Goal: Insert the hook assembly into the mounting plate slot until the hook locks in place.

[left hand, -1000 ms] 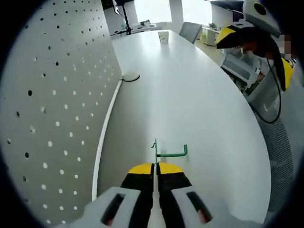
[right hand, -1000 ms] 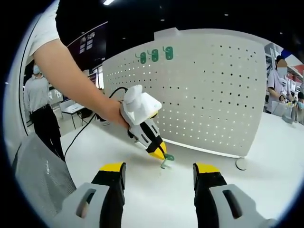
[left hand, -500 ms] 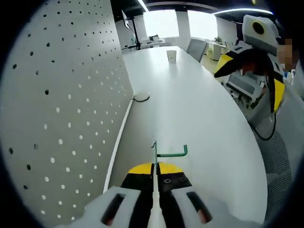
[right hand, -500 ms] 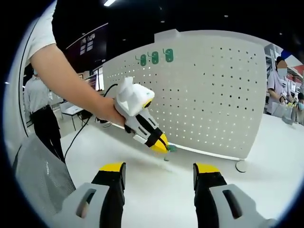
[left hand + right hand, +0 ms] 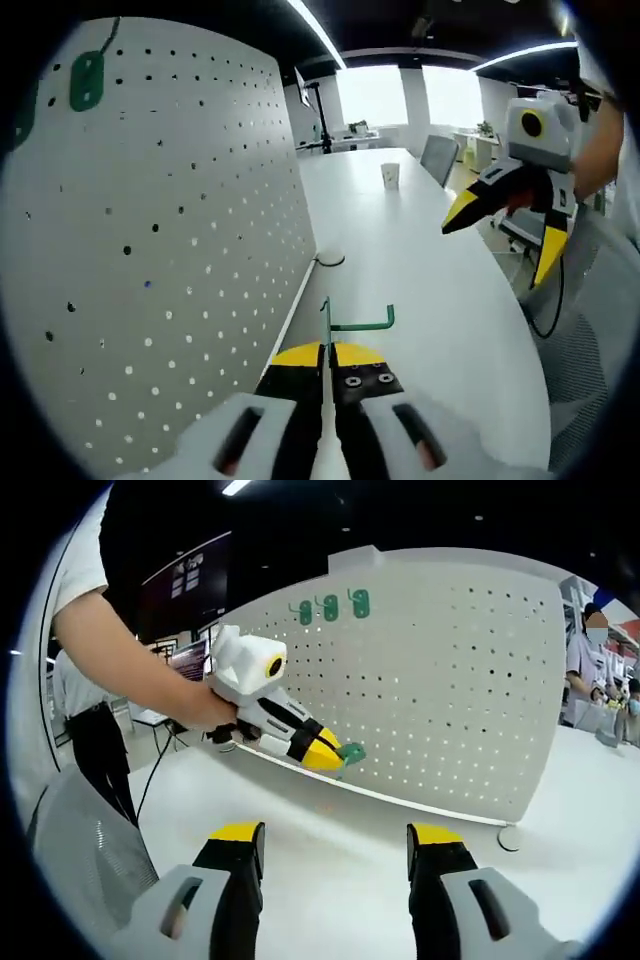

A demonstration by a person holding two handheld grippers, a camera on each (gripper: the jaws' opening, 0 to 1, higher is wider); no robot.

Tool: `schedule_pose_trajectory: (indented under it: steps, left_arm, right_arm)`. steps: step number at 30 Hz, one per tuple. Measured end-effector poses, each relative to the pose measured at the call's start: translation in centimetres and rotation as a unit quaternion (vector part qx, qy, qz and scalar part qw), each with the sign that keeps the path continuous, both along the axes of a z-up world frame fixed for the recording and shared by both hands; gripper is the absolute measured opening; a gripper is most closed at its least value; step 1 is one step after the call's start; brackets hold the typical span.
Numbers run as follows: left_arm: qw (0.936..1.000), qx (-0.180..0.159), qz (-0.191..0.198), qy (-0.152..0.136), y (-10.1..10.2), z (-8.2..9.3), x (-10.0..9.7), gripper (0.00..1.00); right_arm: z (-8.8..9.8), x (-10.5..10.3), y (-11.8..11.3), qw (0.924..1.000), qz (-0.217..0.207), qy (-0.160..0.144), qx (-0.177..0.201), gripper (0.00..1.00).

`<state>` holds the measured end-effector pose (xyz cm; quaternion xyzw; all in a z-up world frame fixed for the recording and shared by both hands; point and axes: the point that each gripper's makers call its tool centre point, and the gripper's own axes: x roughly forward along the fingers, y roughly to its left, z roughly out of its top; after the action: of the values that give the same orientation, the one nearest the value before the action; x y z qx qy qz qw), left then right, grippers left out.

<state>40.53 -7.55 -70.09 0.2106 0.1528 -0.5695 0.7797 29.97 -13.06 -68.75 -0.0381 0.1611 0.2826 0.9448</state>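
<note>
Lifted off the table since a second ago, my left gripper [image 5: 325, 755] now carries the green hook [image 5: 345, 322] up in front of the white pegboard [image 5: 450, 680]; earlier it sat low by the board's foot.

I count one hook in hand. My left jaws are pressed together on its thin upright stem, which rises straight out from between the yellow fingertips [image 5: 300, 356]. From the stem's upper part a single arm runs sideways to the right of the fingers and ends in a short upturned tip, so the long axis lies across my jaws, pointing away from the board face. In the right gripper view the hook [image 5: 351, 751] shows as a small green piece at the left gripper's tip, just beside the perforated face; I cannot tell whether it touches.

Three green plates [image 5: 330, 607] hang in a row near the board's top edge, well above the hook.

My right gripper [image 5: 338, 845] stands with its two fingers wide apart, nothing between them, over the bare white table [image 5: 340, 880]. That table stretches open beyond both sets of fingers. One round board foot [image 5: 329, 259] sits ahead of the left fingers, and one paper cup [image 5: 390, 176] stands far beyond.
</note>
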Motion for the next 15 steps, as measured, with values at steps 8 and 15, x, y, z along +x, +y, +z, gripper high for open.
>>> schedule_pose_trajectory:
  steps: [8, 15]
  left_arm:
    - [0.9984, -0.05, 0.024, -0.009, 0.9, 2.9, -0.1, 0.01]
    - [0.9954, -0.084, 0.045, -0.012, 1.6, 4.0, -0.6, 0.01]
  right_arm:
    - [0.7, 0.2, 0.2, 1.0, 0.0, -0.006, 0.008, 0.56]
    - [1.6, 0.4, 0.4, 0.9998, 0.002, -0.014, 0.013, 0.56]
